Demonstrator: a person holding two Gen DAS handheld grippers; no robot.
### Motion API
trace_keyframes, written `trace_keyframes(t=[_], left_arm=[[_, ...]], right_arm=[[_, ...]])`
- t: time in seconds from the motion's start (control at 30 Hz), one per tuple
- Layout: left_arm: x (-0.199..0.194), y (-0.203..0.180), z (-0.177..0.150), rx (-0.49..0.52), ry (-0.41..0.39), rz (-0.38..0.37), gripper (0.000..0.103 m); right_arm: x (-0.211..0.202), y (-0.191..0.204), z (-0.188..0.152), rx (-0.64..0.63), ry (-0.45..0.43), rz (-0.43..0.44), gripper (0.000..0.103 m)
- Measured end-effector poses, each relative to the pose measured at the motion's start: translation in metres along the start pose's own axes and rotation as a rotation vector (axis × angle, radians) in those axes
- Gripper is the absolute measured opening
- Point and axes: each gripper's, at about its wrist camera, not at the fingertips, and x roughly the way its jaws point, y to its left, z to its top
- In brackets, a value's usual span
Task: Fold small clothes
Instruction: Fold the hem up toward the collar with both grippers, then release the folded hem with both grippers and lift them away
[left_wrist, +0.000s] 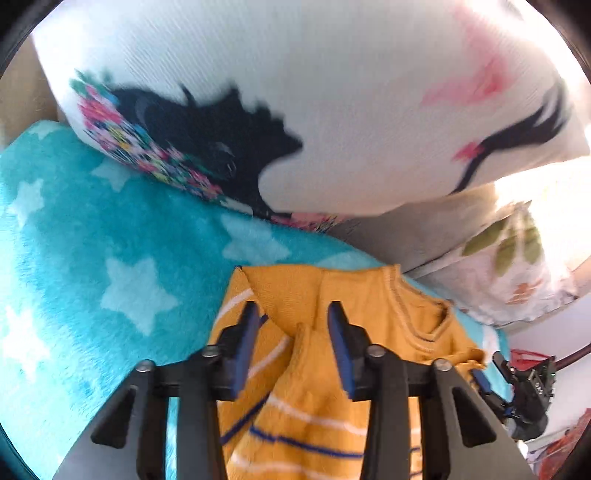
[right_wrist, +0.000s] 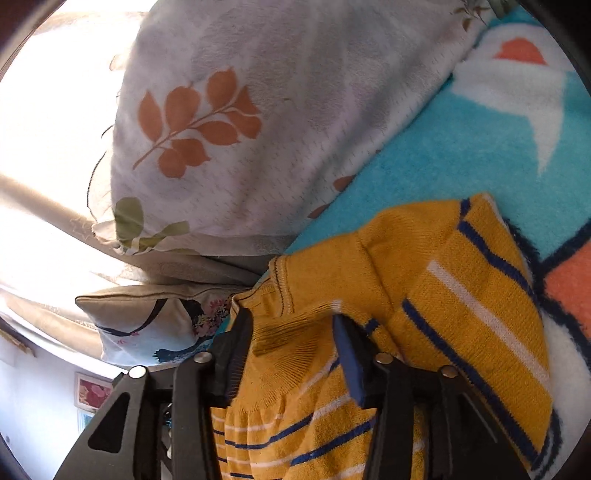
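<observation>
Lying on a turquoise blanket (left_wrist: 92, 236) with pale stars: a small yellow sweater (left_wrist: 332, 291) with white and blue stripes, bunched and partly doubled over itself. Hovering over it, the left tongs (left_wrist: 293, 314), spread wide, blue-padded fingers (left_wrist: 341, 332) standing apart with a raised fold of yellow knit running up between them; not clear whether the pads are touching the cloth. Showing just right of the far finger, the ribbed neck opening. Peeking in at the right edge of the left view, low down, the right tongs (left_wrist: 484, 380), beside the sweater's right border.

Seen from the right wrist, the sweater (right_wrist: 461, 280) filling the near right of the scene, one striped part folded across toward the right. Sitting over its collar area, the right tongs (right_wrist: 291, 325), likewise spread, with the collar ribbing lying between the two fingers (right_wrist: 349, 350) and the left finger resting at the cloth's left edge.

Leaning at the far side, a white cushion (left_wrist: 332, 92) printed with a dark figure and flowers, meeting the blanket's far edge. Lying to the right of it, a pale pillow (right_wrist: 258, 129) with orange and green leaf prints, near the sweater's far side. Blurring slightly throughout, the left view.
</observation>
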Motion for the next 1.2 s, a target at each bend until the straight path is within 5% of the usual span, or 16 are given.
trace_keyframes(t=[0.17, 0.33, 0.43, 0.47, 0.5, 0.57, 0.8, 1.0, 1.2], left_arm=[[-0.046, 0.015, -0.009, 0.003, -0.044, -0.034, 0.049], [-0.064, 0.021, -0.031, 0.031, -0.049, -0.016, 0.051], [-0.067, 0.026, -0.043, 0.046, -0.033, 0.025, 0.051], [-0.067, 0.029, -0.047, 0.049, -0.026, 0.033, 0.051], [-0.064, 0.029, -0.049, 0.05, -0.019, 0.038, 0.051], [-0.062, 0.03, -0.052, 0.049, -0.011, 0.043, 0.051], [-0.042, 0.015, -0.058, 0.106, 0.031, 0.059, 0.051], [-0.043, 0.016, -0.067, 0.13, 0.072, 0.028, 0.052], [-0.027, 0.022, -0.083, 0.193, 0.165, 0.101, 0.061]], right_arm=[[-0.025, 0.015, 0.001, -0.069, -0.059, -0.009, 0.061], [-0.013, 0.037, -0.006, -0.324, -0.014, -0.273, 0.061], [0.007, 0.035, -0.014, -0.398, 0.04, -0.344, 0.061], [0.011, 0.034, -0.016, -0.412, 0.044, -0.349, 0.057], [0.013, 0.034, -0.017, -0.423, 0.052, -0.335, 0.031], [0.016, 0.031, -0.016, -0.401, 0.083, -0.305, 0.007], [-0.005, 0.008, -0.006, -0.315, -0.022, -0.441, 0.006], [0.005, 0.02, -0.012, -0.383, -0.018, -0.497, 0.007], [0.004, 0.021, -0.018, -0.431, -0.006, -0.508, 0.007]])
